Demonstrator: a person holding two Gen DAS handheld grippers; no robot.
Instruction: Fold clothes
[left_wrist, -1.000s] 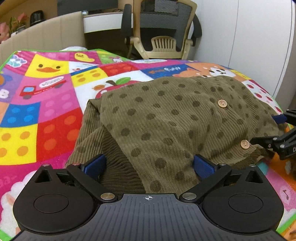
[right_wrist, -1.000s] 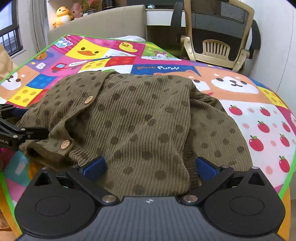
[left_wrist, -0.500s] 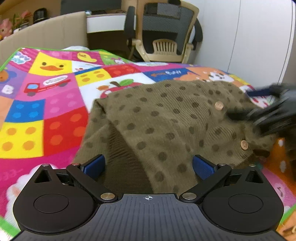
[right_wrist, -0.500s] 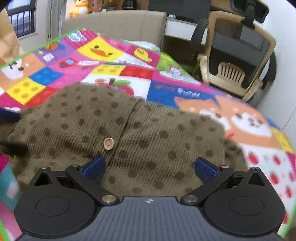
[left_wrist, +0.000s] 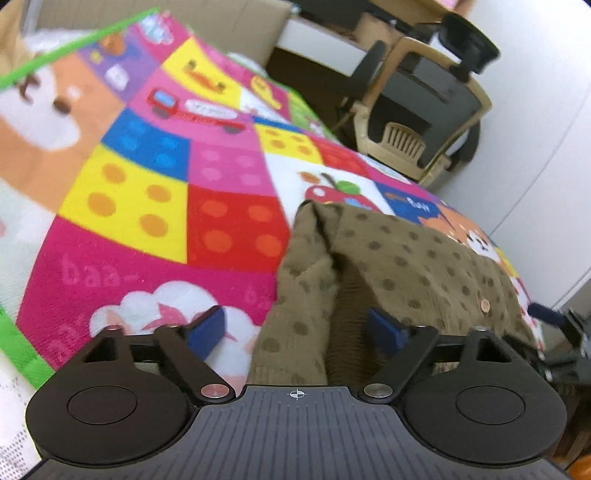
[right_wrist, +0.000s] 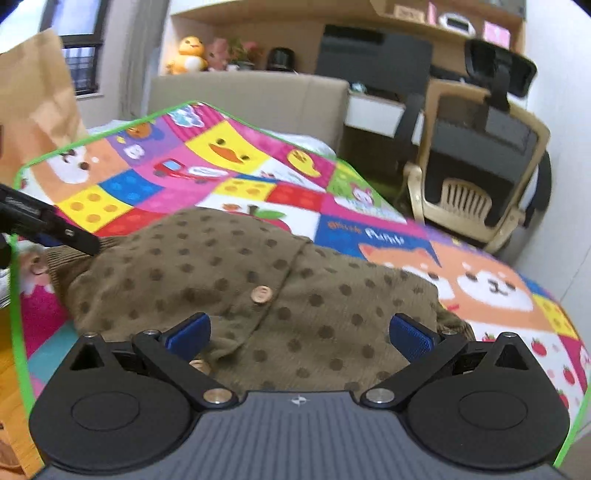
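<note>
An olive-brown dotted cardigan (left_wrist: 406, 266) with wooden buttons lies folded on a colourful play mat (left_wrist: 155, 184). My left gripper (left_wrist: 295, 332) is open at the garment's near left edge, one blue pad over the mat and one over the fabric. In the right wrist view the cardigan (right_wrist: 258, 288) fills the middle. My right gripper (right_wrist: 299, 332) is open just above its near edge, close to a wooden button (right_wrist: 261, 294). Neither gripper holds cloth. The left gripper shows at the left edge of the right wrist view (right_wrist: 48, 229).
The mat (right_wrist: 221, 155) covers a bed with a beige headboard (right_wrist: 251, 99). An office chair (right_wrist: 480, 177) and a desk stand behind. A brown paper bag (right_wrist: 37, 99) stands at the far left. A white wall runs along the right.
Both grippers have pulled back and tilted away from the cardigan. The left one has swung left toward the garment's left edge. The right one has risen, looking further across the room.
</note>
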